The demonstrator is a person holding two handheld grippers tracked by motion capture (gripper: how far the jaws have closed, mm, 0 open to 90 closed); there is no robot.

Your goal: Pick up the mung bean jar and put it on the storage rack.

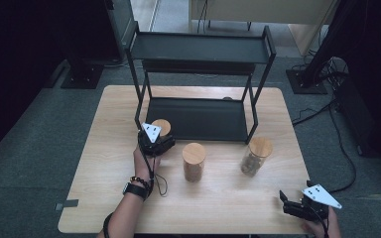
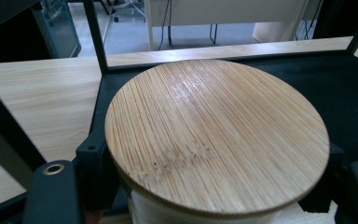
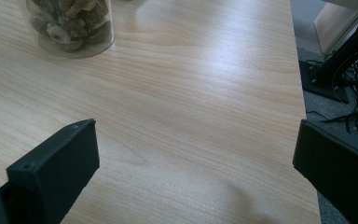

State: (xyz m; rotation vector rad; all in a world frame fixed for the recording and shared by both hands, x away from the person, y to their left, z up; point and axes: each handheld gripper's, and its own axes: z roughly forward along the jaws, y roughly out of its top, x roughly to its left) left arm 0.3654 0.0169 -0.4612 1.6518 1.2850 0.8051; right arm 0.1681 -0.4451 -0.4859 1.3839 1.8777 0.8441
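The left gripper (image 1: 157, 140) clamps a jar (image 2: 216, 140) just under its bamboo lid, one jaw pressed on each side. In the high view that jar (image 1: 161, 126) sits at the front left corner of the black rack (image 1: 198, 48), right beside the rack's front left post (image 1: 140, 106). In the left gripper view the post stands close on the left, and the rack's low shelf (image 2: 354, 88) lies straight ahead beyond the lid, dark and bare.

The right gripper (image 1: 297, 206) rests near the table's front right corner with its jaws spread wide and nothing between them. In its own view bare tabletop (image 3: 191, 116) lies between the jaws, and the table's right edge falls off to the floor and cables close beside the right-hand jaw.

Two more jars stand on the table in front of the rack: a middle jar (image 1: 194, 161) with brown filling, near the left gripper on its right, and a right jar (image 1: 255, 156) of lumpy pieces just by the rack's front right post. The right jar's base (image 3: 67, 25) shows well ahead of the right gripper.

The upper shelf hangs over the low one, limiting room above it. The table's front strip and left side are open.
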